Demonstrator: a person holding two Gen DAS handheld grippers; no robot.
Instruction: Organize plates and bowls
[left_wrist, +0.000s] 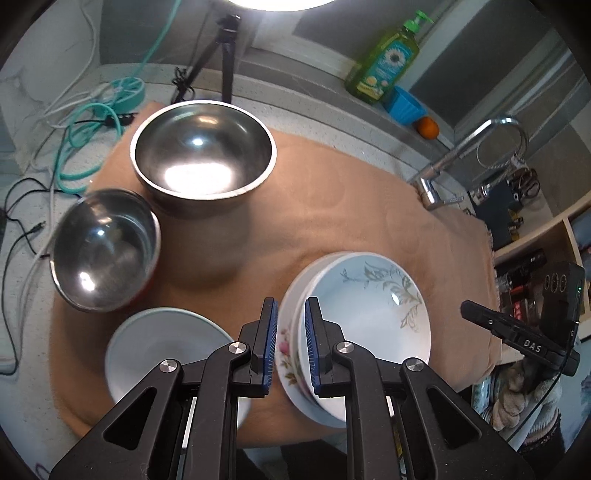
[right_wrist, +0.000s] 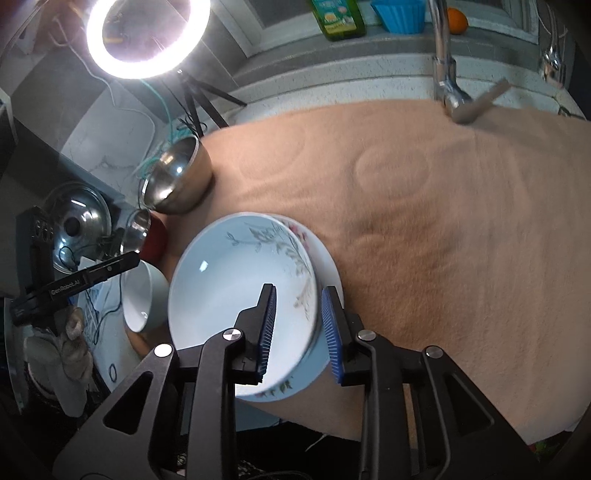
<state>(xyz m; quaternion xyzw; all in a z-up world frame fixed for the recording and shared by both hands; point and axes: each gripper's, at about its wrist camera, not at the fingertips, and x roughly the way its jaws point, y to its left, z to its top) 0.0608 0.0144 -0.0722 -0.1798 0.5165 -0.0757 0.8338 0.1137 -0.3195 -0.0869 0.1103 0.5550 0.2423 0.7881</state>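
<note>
Left gripper (left_wrist: 290, 345) fingers narrow, straddling the floral plate (left_wrist: 286, 354) rim; right gripper (right_wrist: 300, 328) fingers wide, straddling the pale-blue bowl (right_wrist: 236, 295) rim atop that plate.

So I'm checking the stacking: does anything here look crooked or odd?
Yes: the small steel bowl at the cloth's left edge sits tilted rather than flat. The leaf-patterned bowl sits off-center on its plate.

Left gripper (left_wrist: 290, 343) angled down over the near-left rim of the blue bowl (left_wrist: 369, 314), jaws slightly parted astride it. Right gripper (right_wrist: 299, 328) straddling that bowl's right rim, jaws parted.
</note>
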